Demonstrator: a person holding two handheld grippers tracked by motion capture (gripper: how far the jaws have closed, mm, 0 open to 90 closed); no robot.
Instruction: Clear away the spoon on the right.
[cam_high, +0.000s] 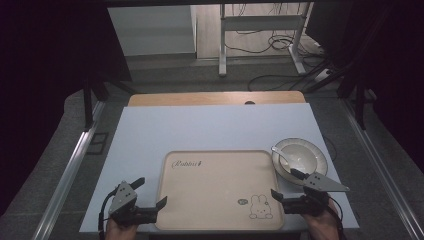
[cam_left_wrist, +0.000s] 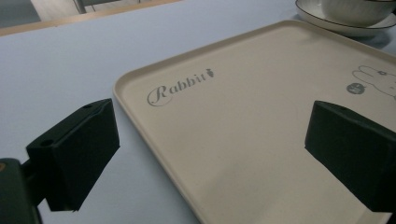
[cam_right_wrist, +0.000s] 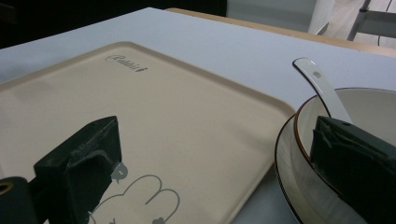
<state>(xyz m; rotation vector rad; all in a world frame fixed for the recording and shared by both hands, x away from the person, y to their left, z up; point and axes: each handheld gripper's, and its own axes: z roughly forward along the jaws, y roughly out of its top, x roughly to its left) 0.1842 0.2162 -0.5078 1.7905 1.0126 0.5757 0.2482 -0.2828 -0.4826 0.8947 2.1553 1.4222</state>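
The tray (cam_high: 215, 190), cream-coloured with a rabbit drawing and the word "Rabbit" printed on it, lies flat on the near middle of the bench (cam_high: 200, 130), with nothing resting on it. The left gripper (cam_high: 142, 195) sits at its near left corner and the right gripper (cam_high: 285, 196) at its near right corner; both have their jaws standing wide open with nothing between them, so no grasp has been made and the work looks to be at its very start. In the right gripper view one jaw hangs over the rabbit drawing and the other over the bowl (cam_right_wrist: 355, 140), which stands on a saucer (cam_high: 320, 156) just beside the tray's right edge and carries a white spoon (cam_right_wrist: 322, 88) leaning on its rim. Whichever thing is to be handled, bowl or tray, everything is yet to do. The tray's raised rim is low and rounded. The bowl sits close to the bench's right edge, so room is tight there, while the far half and the left strip of the bench lie open for moving.
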